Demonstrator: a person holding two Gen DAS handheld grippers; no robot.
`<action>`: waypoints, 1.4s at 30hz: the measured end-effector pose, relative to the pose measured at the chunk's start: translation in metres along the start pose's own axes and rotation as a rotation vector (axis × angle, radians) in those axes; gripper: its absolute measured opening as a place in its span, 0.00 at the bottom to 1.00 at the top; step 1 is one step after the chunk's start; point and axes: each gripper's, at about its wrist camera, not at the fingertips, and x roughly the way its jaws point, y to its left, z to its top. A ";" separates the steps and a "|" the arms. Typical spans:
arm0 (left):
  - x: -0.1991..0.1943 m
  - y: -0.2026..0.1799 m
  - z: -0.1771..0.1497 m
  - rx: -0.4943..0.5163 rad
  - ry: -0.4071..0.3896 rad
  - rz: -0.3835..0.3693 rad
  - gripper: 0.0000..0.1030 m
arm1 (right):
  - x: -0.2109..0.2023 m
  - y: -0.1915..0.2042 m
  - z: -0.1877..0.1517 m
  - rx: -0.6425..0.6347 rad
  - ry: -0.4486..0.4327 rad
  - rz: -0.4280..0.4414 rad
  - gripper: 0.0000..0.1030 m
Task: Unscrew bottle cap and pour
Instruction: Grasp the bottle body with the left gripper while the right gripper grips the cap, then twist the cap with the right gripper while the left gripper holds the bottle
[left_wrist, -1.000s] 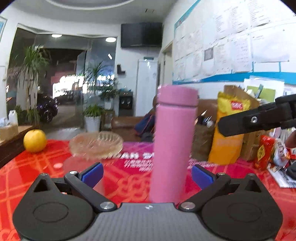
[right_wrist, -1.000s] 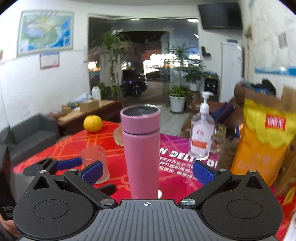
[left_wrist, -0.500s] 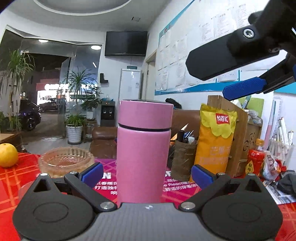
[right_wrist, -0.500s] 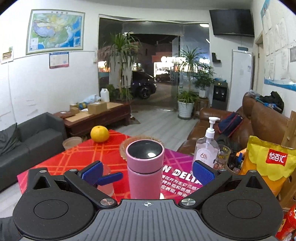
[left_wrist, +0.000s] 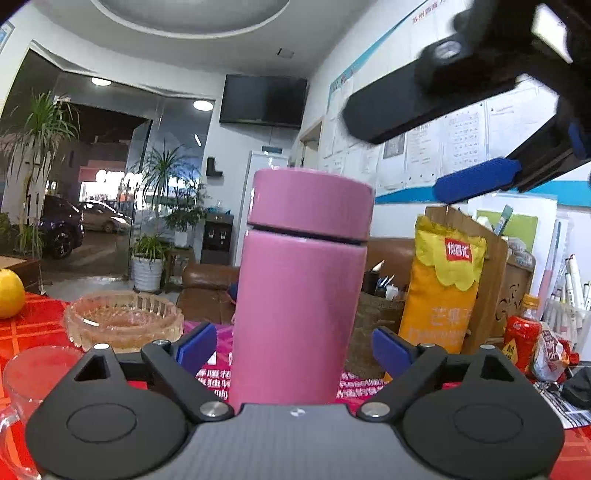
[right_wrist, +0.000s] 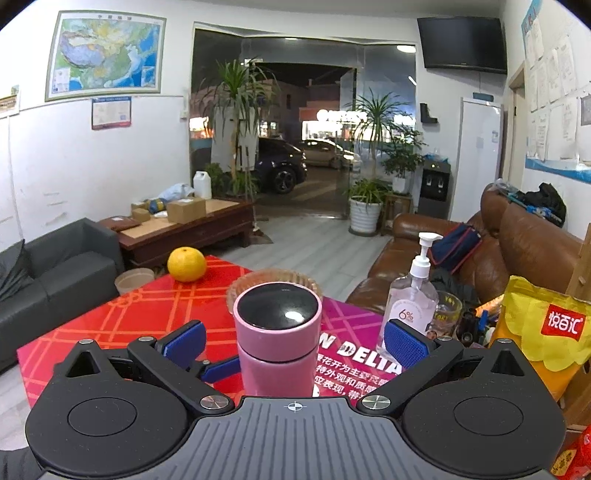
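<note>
Both grippers are spread wide and grasp nothing: the left gripper (left_wrist: 293, 345) stands low at the body of the pink bottle (left_wrist: 299, 295), its blue pads on either side with daylight showing between each pad and the wall, while the right gripper (right_wrist: 293, 341) sits higher, looking down on the cap (right_wrist: 277, 314) with its pads level with the cap's sides and likewise clear of it. The bottle stands upright on the red table (right_wrist: 122, 314), the cap seated with only a thin dark seam under it, so unscrewing has not begun. To do this step well, I would close the left pads first on the body well below the seam, squarely across the widest line so the smooth, glossy wall cannot twist in the grip; then bring the right pads onto the cap alone, above the seam, centred so that the turning axis runs through the middle of the lid. A grip that straddles the seam would lock cap to body. The wall looks slick, so firm pressure before any twist seems wise. A clear glass cup (left_wrist: 31, 373) sits near the left gripper's outer side, presumably the target for pouring, and should not be knocked when the body is held. Beyond lie a glass ashtray (left_wrist: 123, 321), an orange (right_wrist: 186, 264), a pump bottle (right_wrist: 413, 291) and a yellow snack bag (right_wrist: 543, 328), all apart from the work.
</note>
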 end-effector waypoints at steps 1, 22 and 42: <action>0.002 -0.001 0.000 0.001 0.003 -0.002 0.84 | 0.003 0.001 0.000 0.000 0.001 -0.002 1.00; -0.001 -0.008 -0.008 0.083 -0.033 0.041 0.64 | 0.018 0.022 -0.012 0.015 -0.039 -0.075 0.73; -0.002 -0.001 -0.007 0.052 -0.031 0.027 0.64 | 0.029 0.002 -0.009 0.033 -0.025 -0.017 0.62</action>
